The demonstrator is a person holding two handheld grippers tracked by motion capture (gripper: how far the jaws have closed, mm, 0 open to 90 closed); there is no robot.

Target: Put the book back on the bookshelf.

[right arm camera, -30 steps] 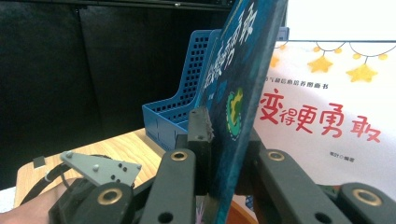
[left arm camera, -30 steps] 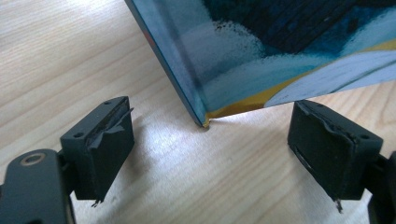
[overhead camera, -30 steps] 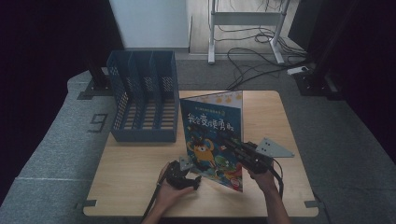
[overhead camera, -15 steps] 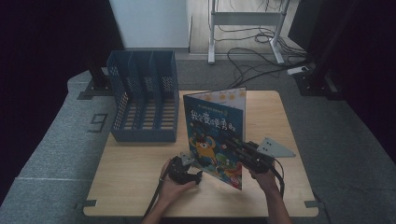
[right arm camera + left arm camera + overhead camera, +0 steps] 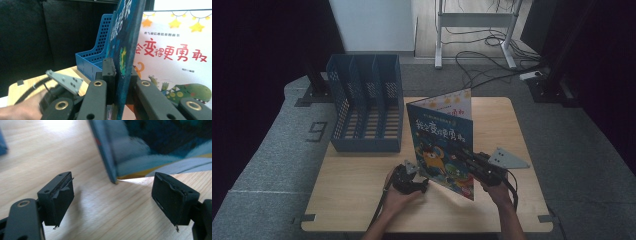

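A picture book (image 5: 441, 142) with a dark blue cartoon cover stands tilted on its lower edge on the wooden table (image 5: 357, 200). My right gripper (image 5: 460, 153) is shut on its right edge; in the right gripper view the jaws (image 5: 120, 68) clamp the dark cover (image 5: 125, 37). A white page with red characters (image 5: 172, 53) shows behind it. My left gripper (image 5: 422, 185) is open at the book's lower left corner. In the left gripper view that corner (image 5: 113, 173) rests on the wood just beyond the gripper (image 5: 115, 192), touching neither jaw.
A blue perforated file rack (image 5: 364, 107) with three upright slots stands at the table's back left, also seen in the right gripper view (image 5: 92, 60). Bare wood lies in front of it. Cables and a metal stand's legs (image 5: 472, 20) are on the floor behind.
The book has tipped a little more upright and its top has risen slightly. My left gripper has edged forward toward the book's lower corner. The right gripper keeps its hold.
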